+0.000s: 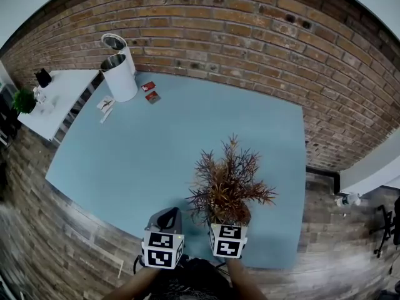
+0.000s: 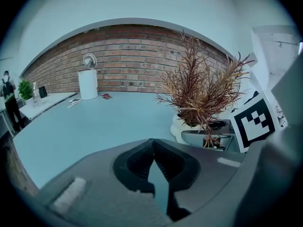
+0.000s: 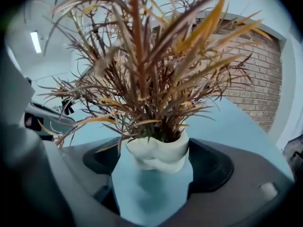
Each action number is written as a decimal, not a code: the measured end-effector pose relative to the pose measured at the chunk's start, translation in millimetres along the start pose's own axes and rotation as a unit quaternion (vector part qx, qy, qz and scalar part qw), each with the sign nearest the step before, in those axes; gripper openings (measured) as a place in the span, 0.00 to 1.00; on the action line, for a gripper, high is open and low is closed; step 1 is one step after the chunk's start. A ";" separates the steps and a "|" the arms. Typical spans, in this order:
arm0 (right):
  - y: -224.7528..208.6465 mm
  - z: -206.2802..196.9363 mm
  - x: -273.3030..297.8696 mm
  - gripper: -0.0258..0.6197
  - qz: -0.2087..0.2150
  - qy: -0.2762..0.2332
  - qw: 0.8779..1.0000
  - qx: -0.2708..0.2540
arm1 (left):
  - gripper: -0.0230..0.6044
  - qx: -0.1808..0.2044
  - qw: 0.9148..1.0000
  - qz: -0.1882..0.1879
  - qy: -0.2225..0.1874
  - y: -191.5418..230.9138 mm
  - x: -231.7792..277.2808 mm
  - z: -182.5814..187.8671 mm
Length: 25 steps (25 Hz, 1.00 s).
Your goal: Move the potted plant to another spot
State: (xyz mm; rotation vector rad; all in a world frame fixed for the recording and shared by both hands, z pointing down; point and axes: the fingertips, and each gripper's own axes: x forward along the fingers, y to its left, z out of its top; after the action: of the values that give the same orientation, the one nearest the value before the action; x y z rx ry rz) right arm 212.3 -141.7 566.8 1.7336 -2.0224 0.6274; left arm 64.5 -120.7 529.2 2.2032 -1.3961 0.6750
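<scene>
Plant (image 1: 228,183): in white pot (image 3: 158,152), on table (image 1: 187,136) near its front edge.
Right gripper (image 3: 156,163): jaws wide, flanking the pot without gripping it; only its own view shows this.
Left gripper (image 2: 152,145): jaws together, empty.

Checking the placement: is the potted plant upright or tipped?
Upright: the potted plant stands on the blue surface, stems pointing up.

My head camera looks steeply down on the desk (image 1: 156,142), the two handheld ones skim low across it along their jaws, the right one nearly against the plant (image 3: 156,79) all three share.
</scene>
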 end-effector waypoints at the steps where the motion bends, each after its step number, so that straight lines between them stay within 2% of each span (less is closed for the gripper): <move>1: -0.9 0.3 1.5 0.71 -0.001 0.000 1.000 0.000 | 0.04 0.000 1.000 0.000 0.001 -0.1 1.8 0.4; 11: -1.6 0.6 16.9 0.74 -0.018 0.001 1.000 -0.003 | 0.04 0.003 1.000 -0.007 0.002 9.3 13.9 6.5; 25: 0.9 4.2 18.4 0.75 -0.046 -0.010 0.999 0.011 | 0.04 0.011 0.999 -0.037 -0.001 30.8 14.6 10.7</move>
State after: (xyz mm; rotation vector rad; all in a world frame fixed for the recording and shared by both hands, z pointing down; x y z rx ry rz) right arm 208.7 -158.9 573.8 1.8409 -1.9422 0.6081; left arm 43.5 -149.3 533.1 2.2617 -1.3060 0.6661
